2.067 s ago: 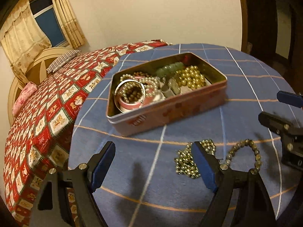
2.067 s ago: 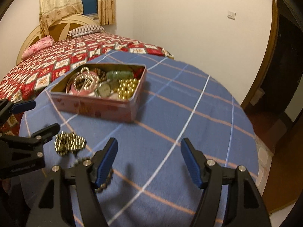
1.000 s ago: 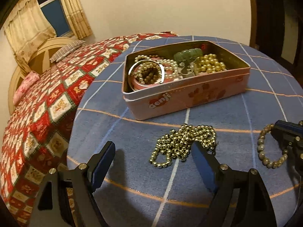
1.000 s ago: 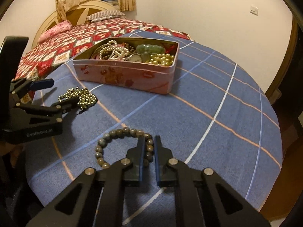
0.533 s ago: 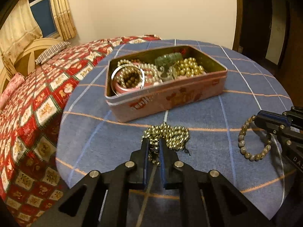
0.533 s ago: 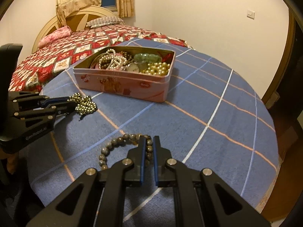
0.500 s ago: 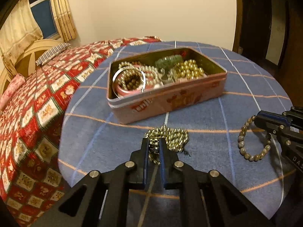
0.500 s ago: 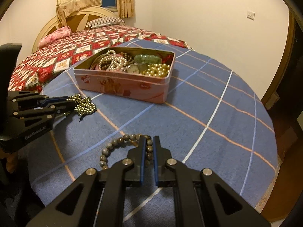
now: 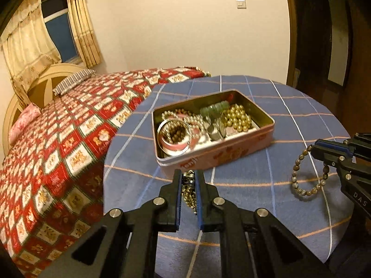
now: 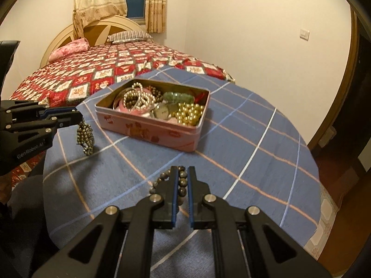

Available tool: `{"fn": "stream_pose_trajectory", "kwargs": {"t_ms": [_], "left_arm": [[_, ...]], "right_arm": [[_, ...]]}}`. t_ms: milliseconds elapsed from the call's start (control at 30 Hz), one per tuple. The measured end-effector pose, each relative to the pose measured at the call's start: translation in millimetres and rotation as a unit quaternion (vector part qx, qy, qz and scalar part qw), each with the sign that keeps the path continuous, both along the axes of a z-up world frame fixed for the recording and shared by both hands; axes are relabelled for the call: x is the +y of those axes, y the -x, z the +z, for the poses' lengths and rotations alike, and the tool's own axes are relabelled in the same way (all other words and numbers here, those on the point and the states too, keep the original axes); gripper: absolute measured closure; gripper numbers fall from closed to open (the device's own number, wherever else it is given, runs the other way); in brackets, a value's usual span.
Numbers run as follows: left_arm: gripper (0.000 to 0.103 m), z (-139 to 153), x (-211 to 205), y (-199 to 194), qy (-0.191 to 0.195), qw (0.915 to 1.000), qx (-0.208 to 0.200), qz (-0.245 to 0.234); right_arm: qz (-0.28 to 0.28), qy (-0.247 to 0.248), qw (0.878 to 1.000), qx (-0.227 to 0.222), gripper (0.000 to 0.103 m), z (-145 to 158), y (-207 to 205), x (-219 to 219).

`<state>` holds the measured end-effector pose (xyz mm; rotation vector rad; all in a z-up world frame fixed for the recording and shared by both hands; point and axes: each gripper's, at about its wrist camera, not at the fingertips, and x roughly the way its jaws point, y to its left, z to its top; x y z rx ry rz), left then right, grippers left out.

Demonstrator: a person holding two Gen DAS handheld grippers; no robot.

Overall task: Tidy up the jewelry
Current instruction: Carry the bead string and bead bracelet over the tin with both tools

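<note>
Left gripper (image 9: pixel 188 180): pinching the gold bead necklace (image 10: pixel 85 137); strand dangles, its low end at the blue checked tablecloth (image 10: pixel 243 143) near the left edge
Right gripper (image 10: pixel 183 178): clamped on the grey bead bracelet (image 9: pixel 308 173), hanging near the front edge
Pink tin (image 10: pixel 150 129): open, mid-table, full of jewelry

Item: parts out of sight, both wrist views

My left jaws cover much of the gold bead necklace (image 9: pixel 188 186); my right jaws hide part of the grey bead bracelet (image 10: pixel 182 183). The tin (image 9: pixel 231 155) print is blurred, unreadable. The small pieces piled inside overlap, mostly indistinct. The bed (image 9: pixel 58 143) and the tabletop (image 9: pixel 289 120) run off frame.
</note>
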<state>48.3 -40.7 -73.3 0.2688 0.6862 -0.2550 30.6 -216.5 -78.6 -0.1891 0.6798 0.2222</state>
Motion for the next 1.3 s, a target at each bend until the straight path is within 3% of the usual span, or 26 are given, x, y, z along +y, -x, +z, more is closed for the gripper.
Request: {"fn": "stream_pose_trajectory", "kwargs": {"t_ms": [700, 1300], "left_arm": [[0.093, 35.9, -3.3, -10.7, -0.004, 0.9993, -0.038, 0.007], [0.093, 49.2, -9.2, -51.2, -0.02, 0.9988, -0.044, 0.006]], "right_arm": [[0.013, 0.019, 0.998, -0.052, 0.094, 38.5, -8.9, 12.9], [0.025, 0.028, 0.997, -0.075, 0.094, 63.5, -43.0, 22.5]]}}
